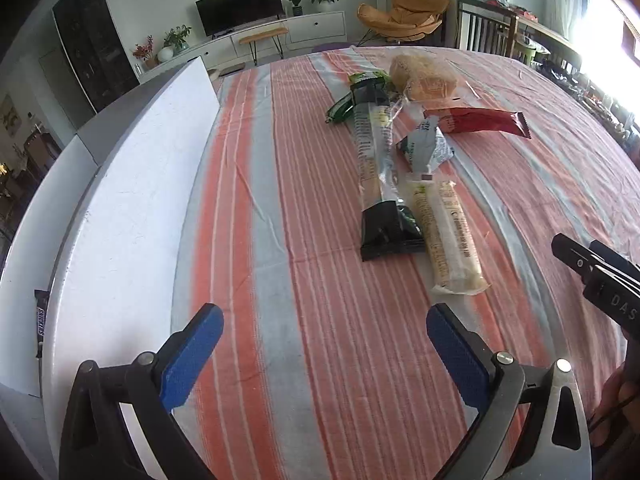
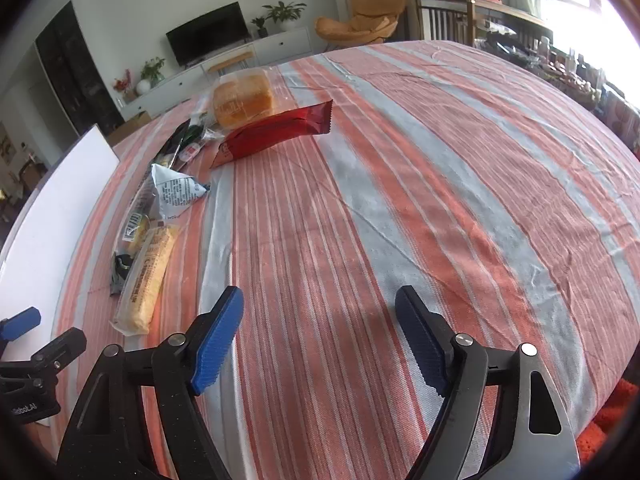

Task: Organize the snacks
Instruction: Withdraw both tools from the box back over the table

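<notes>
A: Snacks, position? 
B: All in one loose cluster on the striped cloth [image 2: 360, 184] of the desk, towards its left side, near the white board [image 1: 132, 208] that runs along the left edge. Nearest the tools: a pale yellow cracker pack [image 1: 450, 236], lying lengthwise. Touching its left side, a long clear pack with black ends [image 1: 378, 172], also lengthwise. 
A: Further out? 
B: A small crumpled grey-white packet [image 1: 426, 148] rests against the long pack's right side. Beyond it a red wrapper [image 1: 480, 120] lies crosswise, on the cluster's right. At the far end, a bagged loaf of bread [image 1: 422, 76], with a green packet [image 1: 340, 110] just left of it, partly under the long pack. 
A: Anything off the cloth? 
B: One dark Snickers bar [image 1: 40, 320], past the white board, at the left edge; only partly seen. 
A: Left tool [image 1: 324, 322]? 
B: Spread wide, nothing between its blue pads, over bare cloth at the near edge, short of the cracker pack. 
A: Right tool [image 2: 320, 312]? 
B: Also spread wide, nothing in it. Over bare cloth, right of the cluster, well apart from every snack. 
A: Contact with anything? 
B: None visible for either tool.
</notes>
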A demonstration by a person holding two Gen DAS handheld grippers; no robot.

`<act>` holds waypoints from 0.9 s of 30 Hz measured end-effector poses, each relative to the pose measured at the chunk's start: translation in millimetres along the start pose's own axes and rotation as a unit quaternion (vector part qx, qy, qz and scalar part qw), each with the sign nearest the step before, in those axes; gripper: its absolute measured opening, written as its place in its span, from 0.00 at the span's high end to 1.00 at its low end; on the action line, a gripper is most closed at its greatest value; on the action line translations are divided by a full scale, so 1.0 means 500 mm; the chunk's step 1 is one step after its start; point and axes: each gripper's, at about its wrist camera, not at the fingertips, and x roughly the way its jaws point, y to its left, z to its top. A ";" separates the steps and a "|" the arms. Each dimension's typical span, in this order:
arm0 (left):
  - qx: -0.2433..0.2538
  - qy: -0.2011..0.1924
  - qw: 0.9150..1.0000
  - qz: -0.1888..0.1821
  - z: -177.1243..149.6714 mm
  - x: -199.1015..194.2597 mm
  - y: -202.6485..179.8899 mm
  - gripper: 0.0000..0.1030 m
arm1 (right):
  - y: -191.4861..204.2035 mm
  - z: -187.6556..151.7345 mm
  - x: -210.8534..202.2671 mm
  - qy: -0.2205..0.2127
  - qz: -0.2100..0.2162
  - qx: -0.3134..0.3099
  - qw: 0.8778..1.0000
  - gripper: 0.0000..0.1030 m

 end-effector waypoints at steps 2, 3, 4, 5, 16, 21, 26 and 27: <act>-0.002 0.000 1.000 0.002 -0.002 0.006 0.006 0.02 | 0.003 -0.001 0.000 0.000 -0.003 -0.003 1.000 0.20; -0.003 0.001 1.000 0.003 -0.003 0.008 0.011 0.02 | 0.004 -0.001 0.000 0.000 -0.004 -0.004 1.000 0.20; -0.004 0.001 1.000 0.003 -0.002 0.010 0.011 0.02 | 0.003 -0.001 0.000 -0.001 -0.004 -0.004 1.000 0.20; -0.004 0.002 1.000 0.003 -0.001 0.013 0.011 0.02 | 0.003 -0.001 0.000 -0.001 -0.003 -0.003 1.000 0.20; -0.011 0.018 1.000 0.002 -0.001 0.064 0.014 0.02 | 0.012 -0.006 0.007 -0.006 -0.016 -0.014 1.000 0.20; -0.033 0.017 0.999 -0.016 -0.004 0.093 0.028 0.00 | 0.015 -0.007 0.009 -0.005 -0.019 -0.022 1.000 0.18; -0.044 0.003 0.998 -0.043 -0.006 0.102 0.043 0.00 | 0.021 -0.007 0.013 -0.005 -0.027 -0.030 0.999 0.17; -0.042 -0.005 0.998 -0.042 -0.009 0.101 0.043 0.00 | 0.025 -0.008 0.015 -0.004 -0.031 -0.035 0.999 0.16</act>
